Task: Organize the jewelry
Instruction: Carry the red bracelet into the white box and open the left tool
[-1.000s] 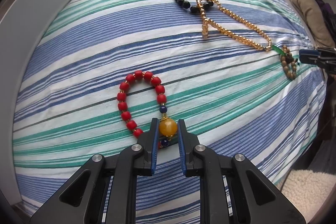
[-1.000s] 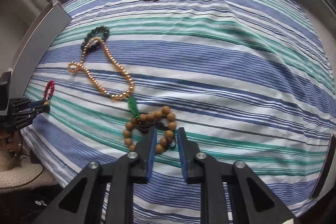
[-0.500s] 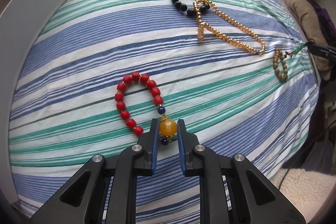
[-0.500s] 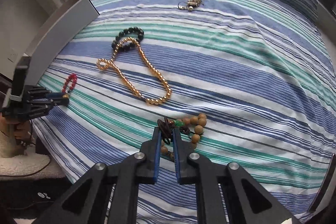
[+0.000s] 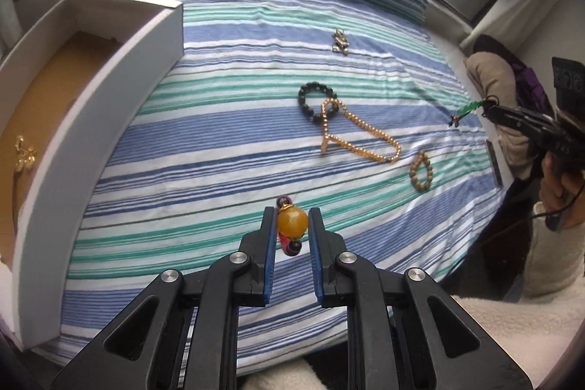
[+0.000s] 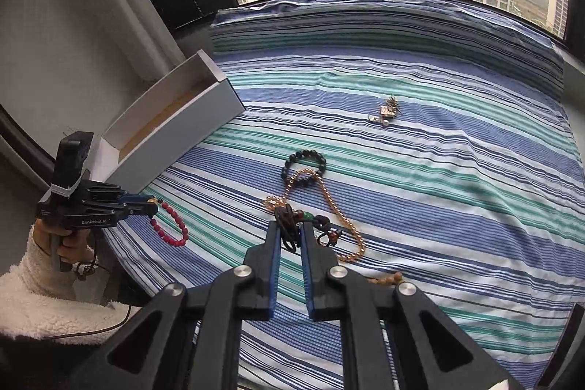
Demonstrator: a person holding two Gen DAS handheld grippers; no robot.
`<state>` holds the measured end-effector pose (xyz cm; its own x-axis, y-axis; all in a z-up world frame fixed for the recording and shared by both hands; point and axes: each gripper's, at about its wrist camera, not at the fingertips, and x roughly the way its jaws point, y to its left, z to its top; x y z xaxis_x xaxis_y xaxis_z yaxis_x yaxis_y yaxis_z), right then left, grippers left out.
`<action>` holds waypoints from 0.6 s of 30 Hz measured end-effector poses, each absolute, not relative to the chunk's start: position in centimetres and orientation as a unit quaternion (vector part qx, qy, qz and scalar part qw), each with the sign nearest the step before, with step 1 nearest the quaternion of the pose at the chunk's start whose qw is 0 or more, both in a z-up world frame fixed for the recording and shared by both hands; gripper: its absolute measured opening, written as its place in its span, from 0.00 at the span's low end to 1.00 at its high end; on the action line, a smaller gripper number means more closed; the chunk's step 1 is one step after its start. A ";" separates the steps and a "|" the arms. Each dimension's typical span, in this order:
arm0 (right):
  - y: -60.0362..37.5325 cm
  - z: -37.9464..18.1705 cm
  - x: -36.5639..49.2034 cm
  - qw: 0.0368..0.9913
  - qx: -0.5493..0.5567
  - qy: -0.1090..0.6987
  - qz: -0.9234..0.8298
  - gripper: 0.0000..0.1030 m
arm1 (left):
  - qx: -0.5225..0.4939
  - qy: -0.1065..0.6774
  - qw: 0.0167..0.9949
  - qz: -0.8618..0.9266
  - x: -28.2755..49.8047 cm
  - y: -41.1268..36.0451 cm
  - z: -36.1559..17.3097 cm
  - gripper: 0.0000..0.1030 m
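Ahead of me lies the striped bed point(image 5: 226, 134), and on it a dark bead bracelet point(image 5: 316, 100) with a long golden bead strand point(image 5: 360, 137) looped over it. Farther back sits a small metal charm point(image 5: 340, 42). At the bed's left edge stands an open white box point(image 5: 109, 105) with a brown floor; a small gold piece point(image 5: 25, 154) lies inside it. Nothing stands between my claws and the box.

My left claw point(image 5: 291, 225) is nearly closed, pinching the big amber bead point(image 5: 291, 222) of the red bead bracelet point(image 6: 170, 223). In the right wrist view the red beads hang below that claw, clear of the sheet.

My right claw point(image 6: 290, 233) is pressed almost together on the dark cord knot point(image 6: 287, 225) of the wooden bead bracelet point(image 5: 421, 170). Its green bead sits just at the fingertips, and in the left wrist view the wooden loop appears below the claw, toward the bed's right edge. I cannot tell whether it touches the sheet.
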<state>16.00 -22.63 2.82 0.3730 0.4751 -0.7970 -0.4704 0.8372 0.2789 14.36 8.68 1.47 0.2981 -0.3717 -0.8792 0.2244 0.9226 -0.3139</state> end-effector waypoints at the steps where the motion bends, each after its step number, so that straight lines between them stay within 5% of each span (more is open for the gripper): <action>1: -21.7 3.0 16.2 0.827 -0.001 0.480 0.293 0.11 | -0.069 0.561 0.805 -0.180 14.3 9.5 2.0 0.15; 12: -6.0 5.4 21.1 0.799 -0.064 0.454 0.389 0.11 | -0.072 0.524 0.848 -0.032 17.6 22.8 9.4 0.15; 18: 5.4 6.5 25.3 0.787 -0.097 0.434 0.427 0.11 | -0.078 0.530 0.843 0.049 20.7 30.3 8.9 0.15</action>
